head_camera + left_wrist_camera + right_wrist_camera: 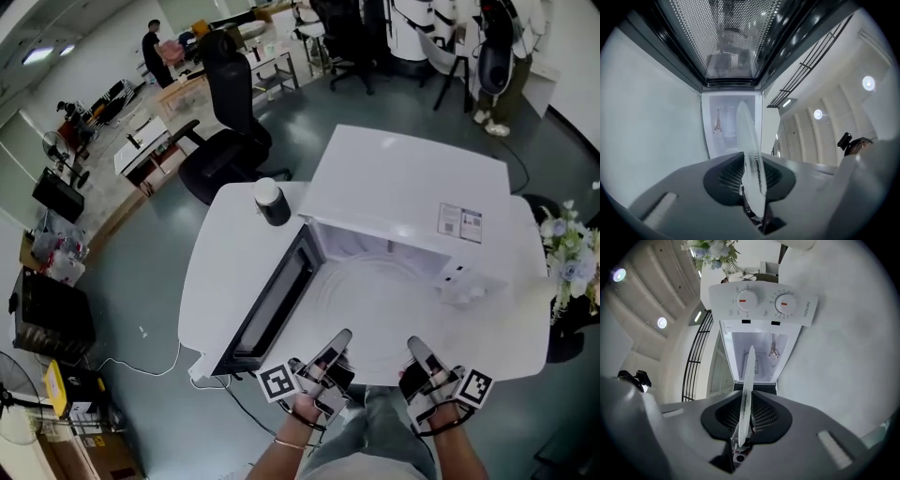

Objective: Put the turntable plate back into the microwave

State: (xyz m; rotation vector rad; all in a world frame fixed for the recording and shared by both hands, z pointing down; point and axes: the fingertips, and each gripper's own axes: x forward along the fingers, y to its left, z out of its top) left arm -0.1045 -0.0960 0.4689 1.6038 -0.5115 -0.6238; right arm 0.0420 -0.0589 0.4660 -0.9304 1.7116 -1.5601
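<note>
The clear glass turntable plate [375, 314] hangs in front of the open white microwave [403, 187], held level between both grippers. My left gripper [330, 351] is shut on its left rim and my right gripper [420, 360] on its right rim. In the left gripper view the plate [751, 154] shows edge-on, clamped in the left gripper [753, 194], with the microwave cavity [726, 129] ahead. The right gripper view has the plate [746, 385] edge-on in the right gripper [740, 427], before the cavity [761, 357] and the dial panel [764, 303].
The microwave door [277, 300] swings open to the left; its mesh window [736, 42] fills the top of the left gripper view. A dark cylinder with a white lid [271, 201] stands on the white table [216, 272]. Flowers [572, 253] sit at right, a black chair [230, 122] behind.
</note>
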